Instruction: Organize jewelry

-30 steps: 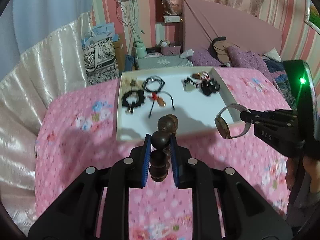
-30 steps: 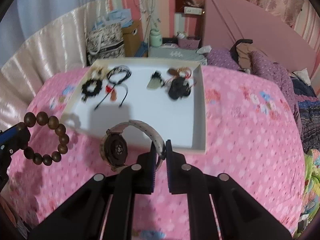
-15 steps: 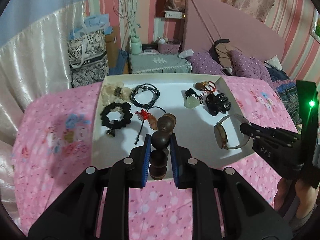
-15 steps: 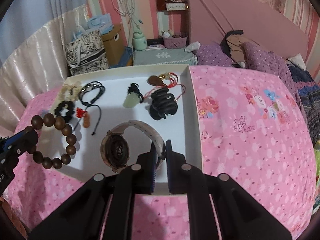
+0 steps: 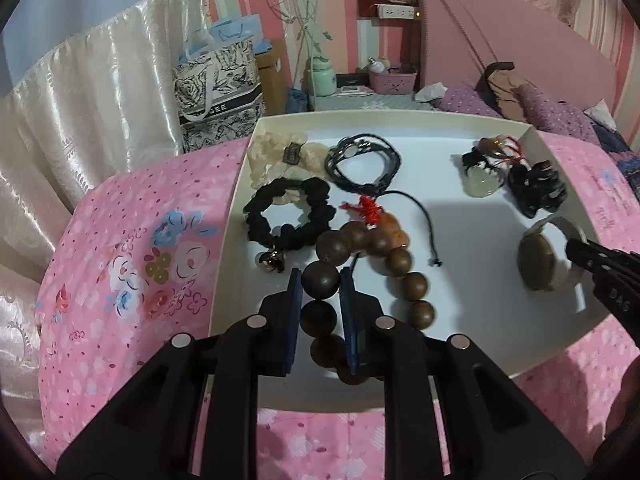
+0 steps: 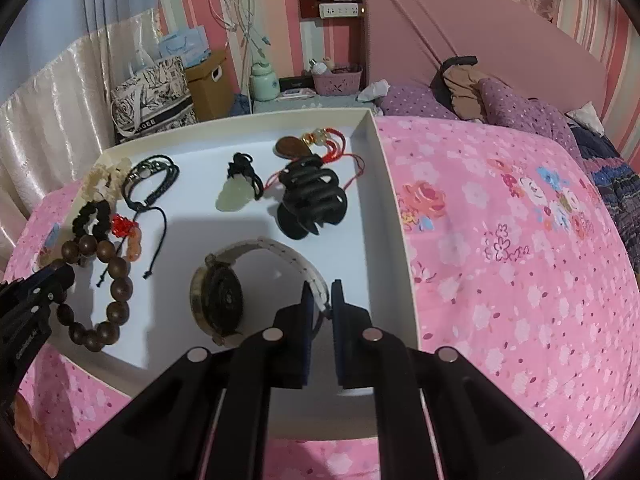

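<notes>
Left wrist view shows the wooden bead bracelet (image 5: 362, 264) pinched at one bead between the left gripper (image 5: 320, 284) jaws, its loop draped down onto the floor of the white tray (image 5: 440, 120) and lying across the red-knotted amber pendant (image 5: 384, 224). Just left of it lies the black scrunchie (image 5: 288, 216), with the black cord bracelet (image 5: 364, 160) beyond. In the right wrist view, the right gripper (image 6: 320, 300) has its jaws closed on the pale strap of the wristwatch (image 6: 218, 300), whose case sits low over the tray's near-right part, close to the black hair claw (image 6: 312, 200) and the pale jade pendant (image 6: 234, 194). The tray rests on the pink floral bed (image 6: 520, 240).

Likely risks: letting go of the beads here would leave them tangled over the pendant's cord, since they overlap it. The watch, held by a thin strap edge, could swing or topple against the hair claw on release. Pressing either tool down may tip the tray on the soft bedding.
</notes>
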